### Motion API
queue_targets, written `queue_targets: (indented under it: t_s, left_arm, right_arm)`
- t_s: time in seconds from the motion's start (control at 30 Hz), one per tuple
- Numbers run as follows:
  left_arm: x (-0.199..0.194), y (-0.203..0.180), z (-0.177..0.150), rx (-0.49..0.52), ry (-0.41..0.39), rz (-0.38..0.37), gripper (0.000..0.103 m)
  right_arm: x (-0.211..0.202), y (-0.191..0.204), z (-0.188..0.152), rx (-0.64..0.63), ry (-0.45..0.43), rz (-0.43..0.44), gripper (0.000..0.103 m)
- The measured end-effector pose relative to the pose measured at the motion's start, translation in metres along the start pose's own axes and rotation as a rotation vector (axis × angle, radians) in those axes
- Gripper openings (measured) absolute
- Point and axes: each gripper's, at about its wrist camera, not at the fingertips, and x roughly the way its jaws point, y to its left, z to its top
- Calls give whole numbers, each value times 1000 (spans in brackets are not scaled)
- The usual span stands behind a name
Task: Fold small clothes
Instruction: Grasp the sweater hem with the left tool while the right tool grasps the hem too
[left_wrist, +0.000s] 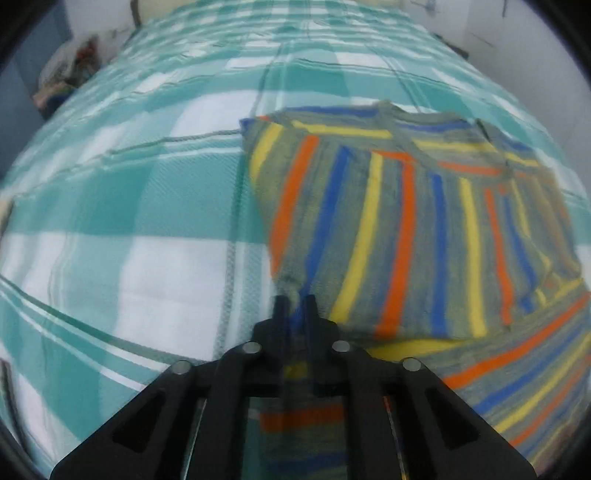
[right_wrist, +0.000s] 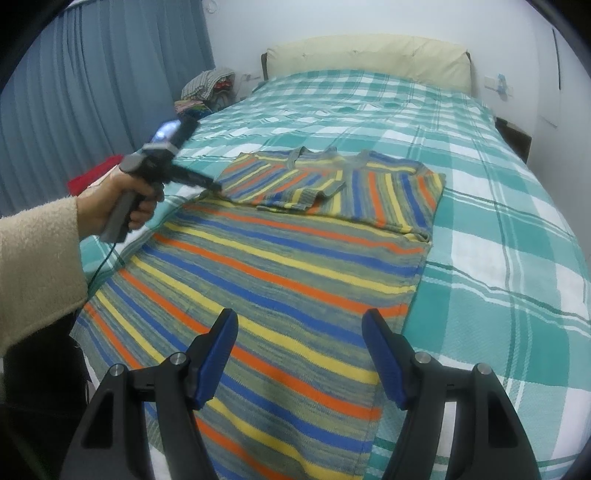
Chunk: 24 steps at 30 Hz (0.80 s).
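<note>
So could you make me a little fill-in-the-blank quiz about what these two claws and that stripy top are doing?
1. The left claw is shut on an edge of the striped ____.
2. The right claw hangs over the garment with its fingers ____.
3. The striped sweater lies on a bed cover checked in white and ____.

Missing words: sweater; open; green.

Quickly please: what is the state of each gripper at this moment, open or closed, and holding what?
Left gripper: closed on the folded edge of the striped sweater.
Right gripper: open, holding nothing, above the sweater's lower part.
</note>
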Motion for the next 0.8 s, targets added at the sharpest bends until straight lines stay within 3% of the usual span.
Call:
queue_targets:
  t_s: [0.2, 0.33, 0.47, 0.53, 0.63, 0.73, 0.8]
  left_arm:
    - [-3, 12, -1, -55, -39, 39, 5]
    - [1, -2, -3, 24, -32, 104, 8]
    - [-13, 12, 0, -63, -33, 70, 39]
    - [-22, 20, 2, -103, -67, 45, 40]
    - [-34, 18, 5, -103, -125, -9, 39]
    - [-31, 8, 2, -59, -168, -58, 39]
    - [-22, 3, -1, -39, -161, -69, 31]
  right_arm:
    - [-7, -8, -2, 26, -9, 6, 69]
    - [-10, -11, 1, 44, -13, 20, 69]
    - [-10, -11, 2, 41, -18, 20, 69]
    - [-9, -15, 3, 58, -18, 30, 69]
    - [2, -27, 20, 132, 10, 102, 69]
    - [24, -44, 53, 253, 39, 243, 69]
    - [57, -55, 78, 325, 82, 304, 62]
